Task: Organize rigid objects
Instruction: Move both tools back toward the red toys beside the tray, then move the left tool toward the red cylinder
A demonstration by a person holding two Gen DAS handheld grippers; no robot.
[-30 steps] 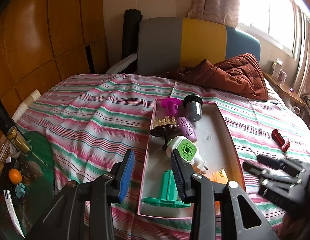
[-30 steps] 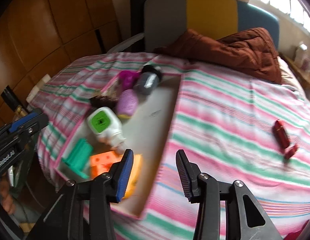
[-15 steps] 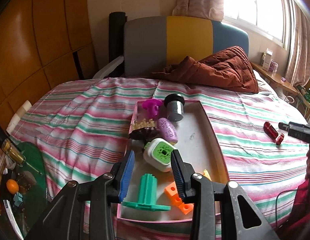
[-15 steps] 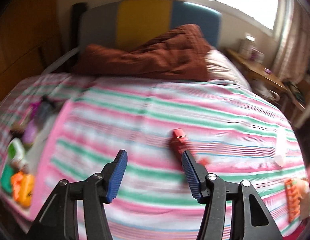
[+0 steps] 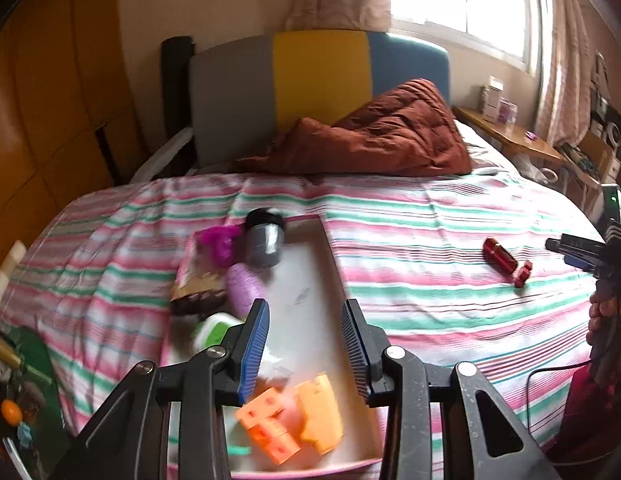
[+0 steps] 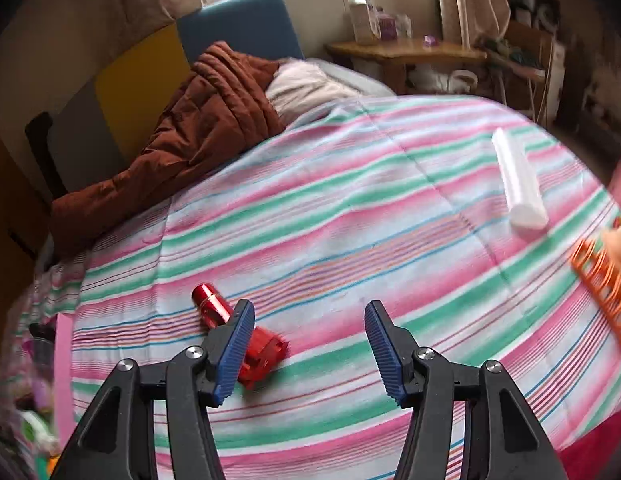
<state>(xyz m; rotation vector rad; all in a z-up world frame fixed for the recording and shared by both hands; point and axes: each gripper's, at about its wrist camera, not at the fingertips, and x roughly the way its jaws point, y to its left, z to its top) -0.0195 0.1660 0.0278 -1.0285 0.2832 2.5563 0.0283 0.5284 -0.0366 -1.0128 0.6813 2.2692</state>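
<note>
A pink-rimmed tray (image 5: 334,264) lies on the striped bed and holds several toys: a grey cylinder (image 5: 264,240), a purple oval (image 5: 244,290), orange blocks (image 5: 294,416). My left gripper (image 5: 306,344) is open and empty above the tray's near end. A red cylinder (image 5: 499,255) with a small red piece lies on the bed to the right. In the right wrist view the red cylinder (image 6: 210,306) lies just left of my right gripper (image 6: 310,350), which is open and empty. A white tube (image 6: 518,182) and an orange grid piece (image 6: 602,284) lie at the right.
A brown quilt (image 5: 374,136) is heaped at the headboard. A wooden bedside shelf (image 6: 402,50) with small boxes stands at the far right. A green glass table (image 5: 22,400) with clutter stands left of the bed.
My right gripper has swung right from the tray to the red cylinder and come closer. My left gripper has shifted right over the tray.
</note>
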